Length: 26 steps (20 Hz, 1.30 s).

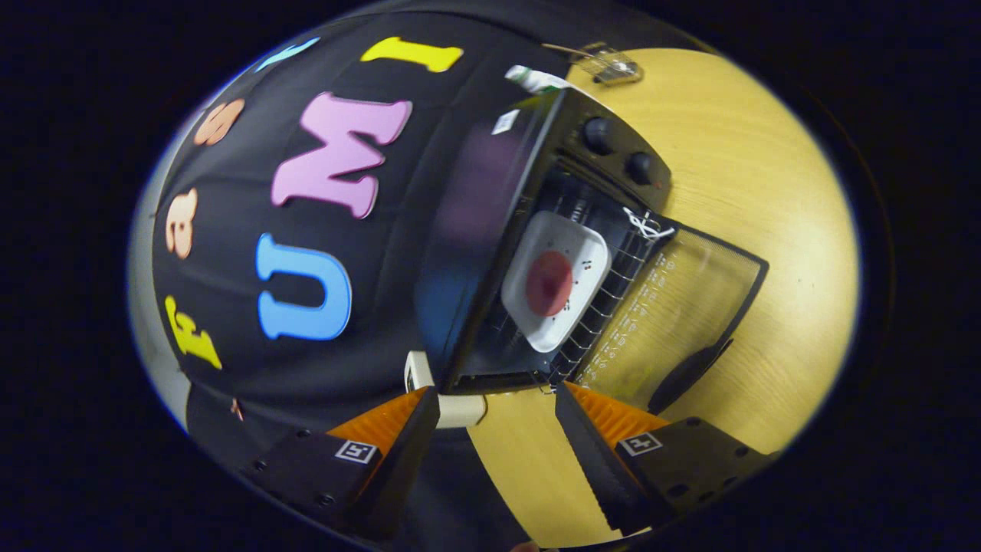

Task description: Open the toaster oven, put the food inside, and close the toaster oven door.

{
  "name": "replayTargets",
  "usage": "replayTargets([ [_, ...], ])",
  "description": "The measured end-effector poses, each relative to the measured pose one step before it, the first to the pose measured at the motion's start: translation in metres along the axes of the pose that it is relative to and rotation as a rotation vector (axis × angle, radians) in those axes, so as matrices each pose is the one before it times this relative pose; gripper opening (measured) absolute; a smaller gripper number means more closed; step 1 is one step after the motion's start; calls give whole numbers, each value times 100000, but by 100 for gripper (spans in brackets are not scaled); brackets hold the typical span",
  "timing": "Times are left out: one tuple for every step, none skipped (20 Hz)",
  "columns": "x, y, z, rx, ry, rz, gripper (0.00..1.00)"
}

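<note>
The toaster oven [536, 230] stands open on the wooden table [766, 230], its glass door [682, 307] folded down flat. The food [549, 283], a red round on a white tray [558, 287], sits inside on the wire rack [613, 299]. The gripper [498, 406] has its fingers spread apart, holding nothing, just short of the oven. Remaining step, by my judgement: closing the door. Best approach is under the door's far edge near the handle [686, 372], lifting in an arc. Bare table beside the door allows room.
</note>
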<state>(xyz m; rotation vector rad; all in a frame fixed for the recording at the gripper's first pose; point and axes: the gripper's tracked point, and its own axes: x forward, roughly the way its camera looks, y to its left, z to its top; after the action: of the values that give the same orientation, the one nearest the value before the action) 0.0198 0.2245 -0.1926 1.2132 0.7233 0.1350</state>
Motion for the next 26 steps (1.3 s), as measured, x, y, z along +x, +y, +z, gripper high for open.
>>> replayTargets([
  [-665,556,-184,-6663,1085,1126,98],
  [-851,109,-70,-7012,887,8,98],
  [-725,-78,-25,-8517,208,-975,98],
  [-503,-135,201,-9698,-450,-1231,98],
  [-565,-183,124,-10641,-153,-1937,98],
  [-525,-296,-294,-10759,359,-2597,98],
  [-363,30,44,-9567,-759,-1483,98],
  [-406,-136,35,-8104,-994,-1289,98],
  [-367,-416,-70,-6850,-888,-1613,98],
  [-285,-223,184,-4997,-1937,93,98],
  [-213,-300,304,-3807,-2934,-84,98],
  [59,-1191,-106,-4463,-1973,-3308,99],
  [60,-1257,-738,-2617,1322,-3663,98],
  [-53,-189,-1020,602,2613,127,98],
  [-74,-255,-831,1138,3041,-177,99],
  [378,-354,-590,-207,634,-898,99],
  [406,-847,-495,-2690,38,-2736,99],
  [254,-472,-798,-4249,1231,-1425,99],
  [130,-110,-975,-5173,1919,-865,99],
  [169,-17,-1093,-5929,2018,-885,99],
  [539,198,-1124,-5226,2504,-271,99],
  [444,752,-1447,-3371,4498,626,99],
  [623,526,-1191,104,3339,315,99],
  [840,152,-1389,2153,3171,215,99],
  [900,166,-925,2004,3353,-594,99],
  [896,-100,-907,1604,2918,-891,98],
])
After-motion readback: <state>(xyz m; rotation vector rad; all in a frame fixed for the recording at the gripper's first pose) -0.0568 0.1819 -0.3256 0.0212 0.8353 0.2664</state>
